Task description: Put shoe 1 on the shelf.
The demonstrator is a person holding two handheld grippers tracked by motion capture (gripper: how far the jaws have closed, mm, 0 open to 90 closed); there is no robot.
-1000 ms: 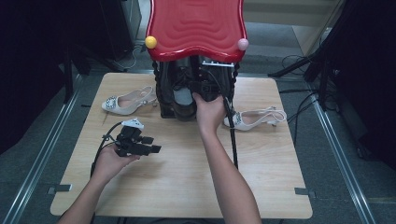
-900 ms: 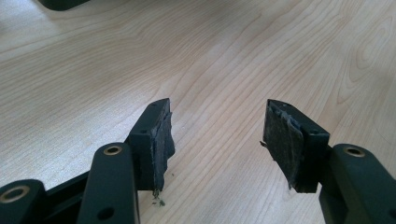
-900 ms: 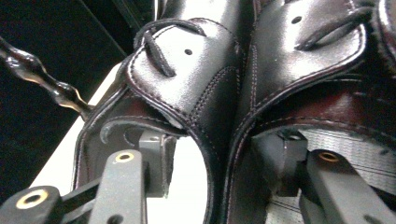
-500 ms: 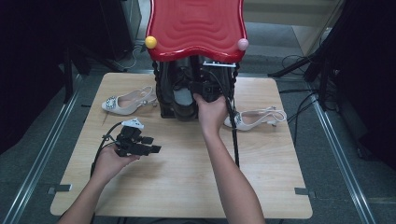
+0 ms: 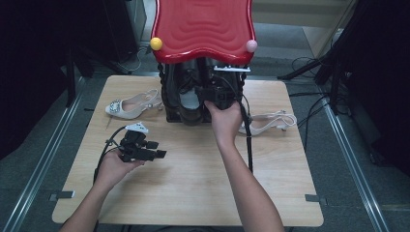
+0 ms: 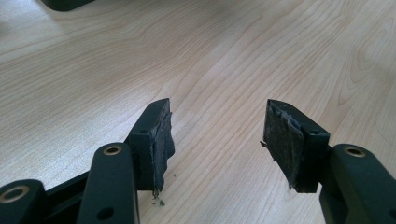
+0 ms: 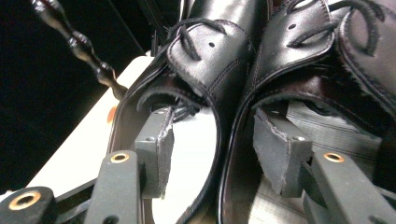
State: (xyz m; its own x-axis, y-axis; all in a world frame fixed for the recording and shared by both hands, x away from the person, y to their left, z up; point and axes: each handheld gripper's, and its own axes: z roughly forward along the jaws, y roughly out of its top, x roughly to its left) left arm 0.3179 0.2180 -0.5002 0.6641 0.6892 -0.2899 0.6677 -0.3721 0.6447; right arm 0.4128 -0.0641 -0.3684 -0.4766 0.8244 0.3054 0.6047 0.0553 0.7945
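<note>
The pair of black lace-up shoes (image 7: 261, 70) sits side by side on the lower shelf of the red-topped rack (image 5: 203, 24) at the far middle of the table (image 5: 193, 179), and the right gripper (image 7: 212, 149) has its jaws spread astride the touching inner walls of the two shoes, having just been opening, apparently with no pad pressing leather, though the right shoe's opening is dim. To lift the pair well, push a little deeper, then close squarely on both walls below the collars. The left gripper (image 6: 217, 140) hovers spread and empty over the near-left tabletop.
</note>
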